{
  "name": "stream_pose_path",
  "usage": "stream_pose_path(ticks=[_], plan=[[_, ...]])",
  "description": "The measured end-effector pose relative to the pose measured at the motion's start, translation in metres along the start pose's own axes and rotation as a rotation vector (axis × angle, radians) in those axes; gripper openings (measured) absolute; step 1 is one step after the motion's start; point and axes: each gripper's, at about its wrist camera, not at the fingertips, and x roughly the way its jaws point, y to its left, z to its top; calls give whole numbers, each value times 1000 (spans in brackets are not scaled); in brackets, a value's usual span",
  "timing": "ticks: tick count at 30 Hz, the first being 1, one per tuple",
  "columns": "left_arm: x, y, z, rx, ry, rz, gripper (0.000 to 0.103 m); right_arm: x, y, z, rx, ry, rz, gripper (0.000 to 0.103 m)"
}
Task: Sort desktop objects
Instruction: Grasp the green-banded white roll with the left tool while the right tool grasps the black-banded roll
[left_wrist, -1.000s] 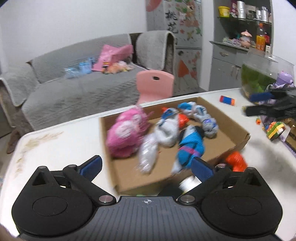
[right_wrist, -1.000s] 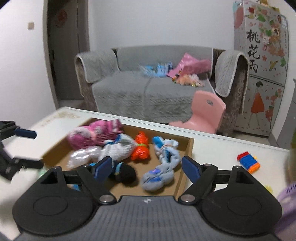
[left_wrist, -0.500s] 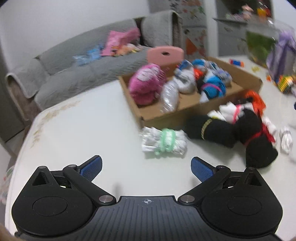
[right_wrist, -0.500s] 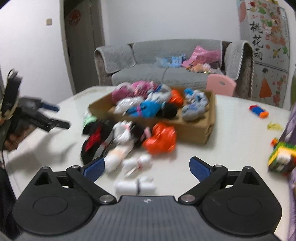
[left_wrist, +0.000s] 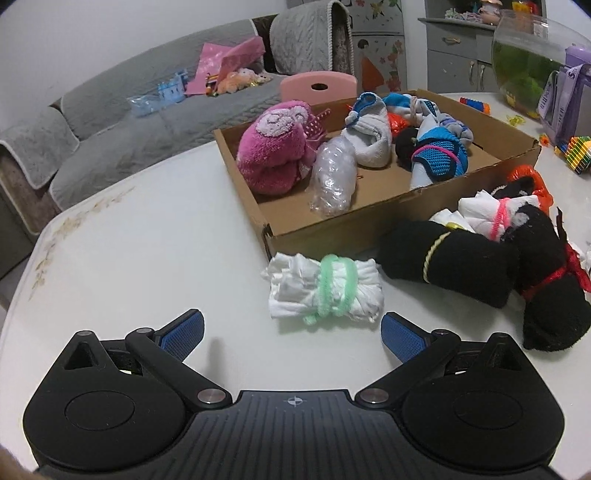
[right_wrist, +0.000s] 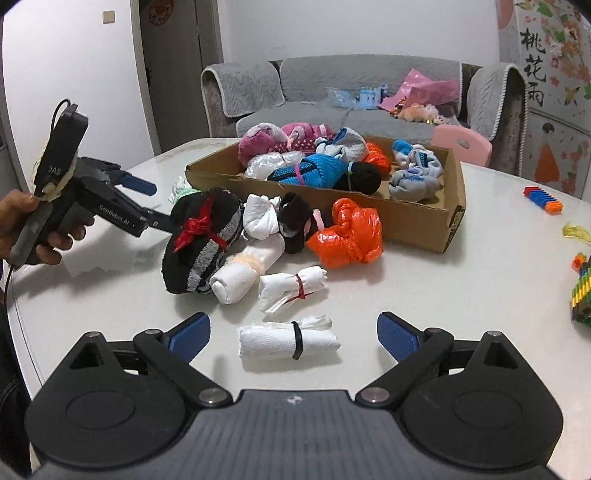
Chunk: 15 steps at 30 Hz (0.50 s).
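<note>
Right wrist view is showing the left gripper at far left, jaws spread wide and holding nothing. Right gripper is hovering with jaws wide around a white roll lying on the surface. Farther back, a box is holding more bundles.

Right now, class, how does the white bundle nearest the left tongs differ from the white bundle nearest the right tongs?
The left bundle is tied with a fuzzy green band wound round several times; the right bundle has one thin black band. The left bundle looks crumpled, the right bundle smoother. Both are white and lie loose on the table, outside the box.
</note>
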Motion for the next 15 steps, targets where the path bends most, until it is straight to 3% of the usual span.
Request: stream_pose_path(ticks=[5,15], plan=[[3,-2,3,53,-15,-26,103,3,1,-6,-12,17,-2,96],[14,2,11,39,-20,-52,103,9,7,-9,-34,47,9,93]])
